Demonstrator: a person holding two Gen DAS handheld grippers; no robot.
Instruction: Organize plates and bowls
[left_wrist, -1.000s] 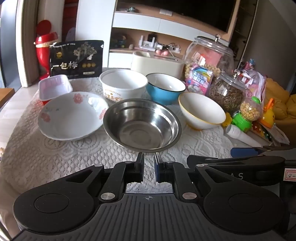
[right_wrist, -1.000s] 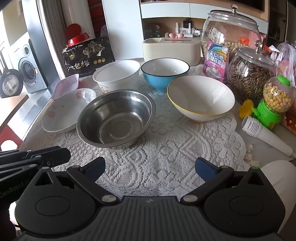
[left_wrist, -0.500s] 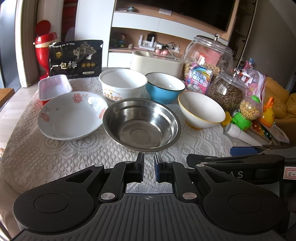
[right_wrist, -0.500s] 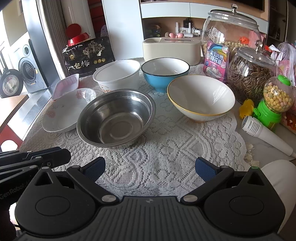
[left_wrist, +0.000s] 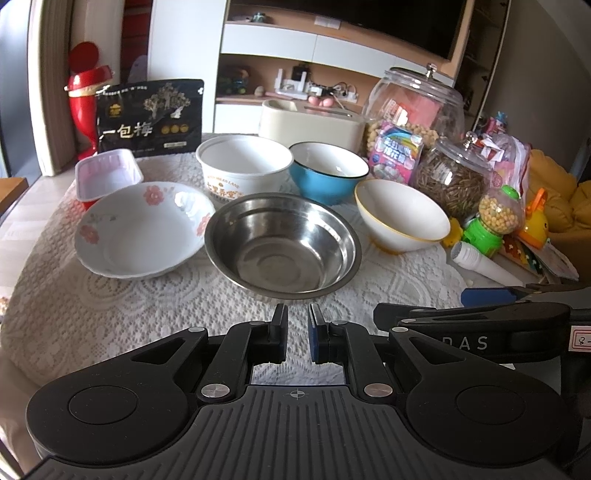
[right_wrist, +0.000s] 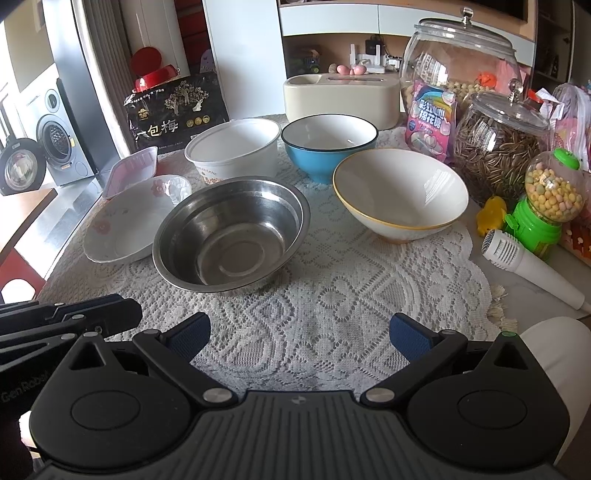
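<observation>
A steel bowl (left_wrist: 282, 249) (right_wrist: 231, 234) sits mid-table on a lace cloth. Left of it lies a flowered white plate (left_wrist: 144, 229) (right_wrist: 129, 218). Behind stand a white paper bowl (left_wrist: 243, 166) (right_wrist: 234, 149) and a blue bowl (left_wrist: 328, 171) (right_wrist: 328, 142). A white bowl with a yellow rim (left_wrist: 400, 216) (right_wrist: 400, 192) stands at the right. My left gripper (left_wrist: 297, 332) is nearly shut and empty, just short of the steel bowl. My right gripper (right_wrist: 299, 332) is open and empty above the cloth.
A pink-white tray (left_wrist: 107, 175) sits far left before a black snack bag (left_wrist: 147, 116). Glass jars (right_wrist: 496, 147), a candy dispenser (right_wrist: 546, 206), a white toy microphone (right_wrist: 524, 262) and a beige box (right_wrist: 340, 94) crowd the right and back. The table edge is at the left.
</observation>
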